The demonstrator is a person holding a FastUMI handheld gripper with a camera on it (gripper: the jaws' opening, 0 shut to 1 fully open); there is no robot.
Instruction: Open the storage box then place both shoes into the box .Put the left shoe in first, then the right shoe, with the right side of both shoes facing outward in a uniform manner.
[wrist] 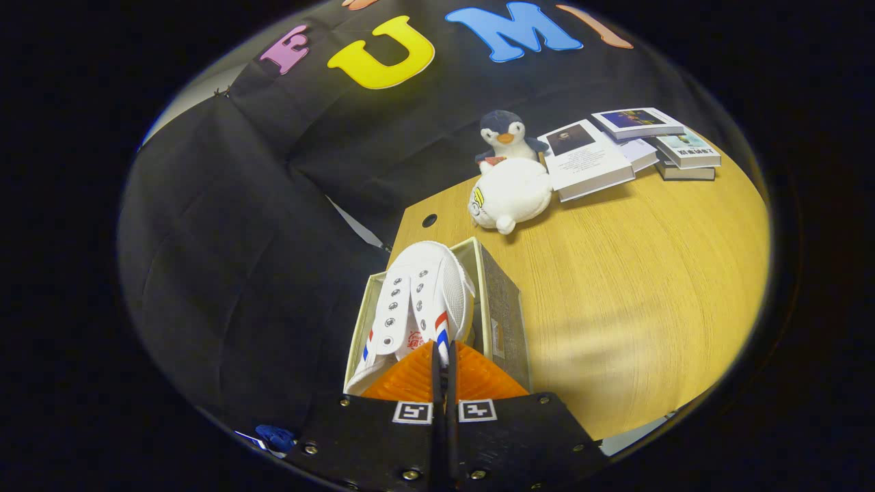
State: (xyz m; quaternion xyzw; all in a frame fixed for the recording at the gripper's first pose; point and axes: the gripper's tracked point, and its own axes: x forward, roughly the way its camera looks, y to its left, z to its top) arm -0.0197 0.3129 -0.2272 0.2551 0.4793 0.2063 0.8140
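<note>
Gripper [443, 359]: fingers pressed together, pinching the white canvas shoe [420, 301] | shoe in open cardboard storage box [504, 307] | wooden table [636, 273]: plush penguin [509, 137] at 1 o'clock

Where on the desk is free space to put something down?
The widest bare wood lies beside the storage box, on the side away from the wall, and reaches toward the books. Crowded: the far part, where the penguin, white plush and books cluster. The tool is closed on the shoe in the box.
</note>
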